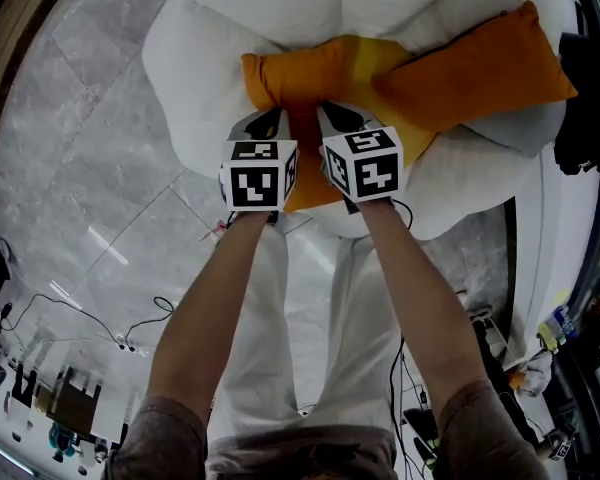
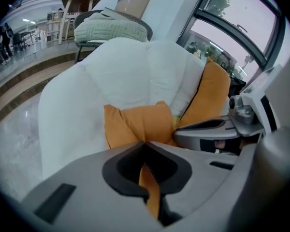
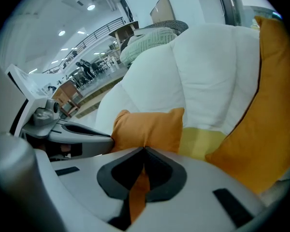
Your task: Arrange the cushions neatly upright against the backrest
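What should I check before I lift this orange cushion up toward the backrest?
1. Grip of the left tool on the held cushion: ok, shut on its edge.
2. Grip of the right tool on the same edge: ok, shut.
3. The held cushion upright against the backrest: not ok, it lies on the seat.
4. The second orange cushion upright: not ok, it leans tilted.
5. The yellow cushion clear of the held one: cannot tell, partly covered.

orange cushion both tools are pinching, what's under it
A yellow cushion shows at its right edge, lying on the white sofa, with the second orange cushion over it. How far the yellow runs beneath the pinched orange cushion is covered.
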Demonstrator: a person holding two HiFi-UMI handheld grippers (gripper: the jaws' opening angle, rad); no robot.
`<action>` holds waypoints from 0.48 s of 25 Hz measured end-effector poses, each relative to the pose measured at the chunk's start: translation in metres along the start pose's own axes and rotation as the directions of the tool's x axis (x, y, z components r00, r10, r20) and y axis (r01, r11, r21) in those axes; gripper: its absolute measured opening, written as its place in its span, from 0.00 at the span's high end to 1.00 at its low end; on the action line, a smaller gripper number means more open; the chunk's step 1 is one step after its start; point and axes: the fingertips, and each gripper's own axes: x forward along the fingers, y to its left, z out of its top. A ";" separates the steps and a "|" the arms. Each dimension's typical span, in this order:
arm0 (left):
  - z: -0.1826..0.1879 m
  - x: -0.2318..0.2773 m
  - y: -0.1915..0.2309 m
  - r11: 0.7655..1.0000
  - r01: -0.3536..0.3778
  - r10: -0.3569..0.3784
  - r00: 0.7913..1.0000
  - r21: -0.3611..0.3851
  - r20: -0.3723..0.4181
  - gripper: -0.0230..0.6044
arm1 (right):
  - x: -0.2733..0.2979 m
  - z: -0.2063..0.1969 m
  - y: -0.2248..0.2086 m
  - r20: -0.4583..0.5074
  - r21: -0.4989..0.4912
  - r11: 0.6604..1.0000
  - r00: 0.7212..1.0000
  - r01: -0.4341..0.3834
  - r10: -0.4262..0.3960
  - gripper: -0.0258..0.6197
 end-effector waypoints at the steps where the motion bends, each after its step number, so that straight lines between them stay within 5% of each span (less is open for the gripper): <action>1: 0.006 -0.002 -0.004 1.000 0.001 -0.001 1.000 0.015 0.005 0.95 | -0.005 0.003 -0.002 0.011 0.005 1.000 1.000 0.007 -0.008 0.92; 12: 0.128 -0.057 -0.076 0.976 0.017 -0.045 0.991 0.219 0.124 0.95 | -0.109 0.093 -0.036 0.235 0.118 0.991 0.967 0.069 -0.096 0.92</action>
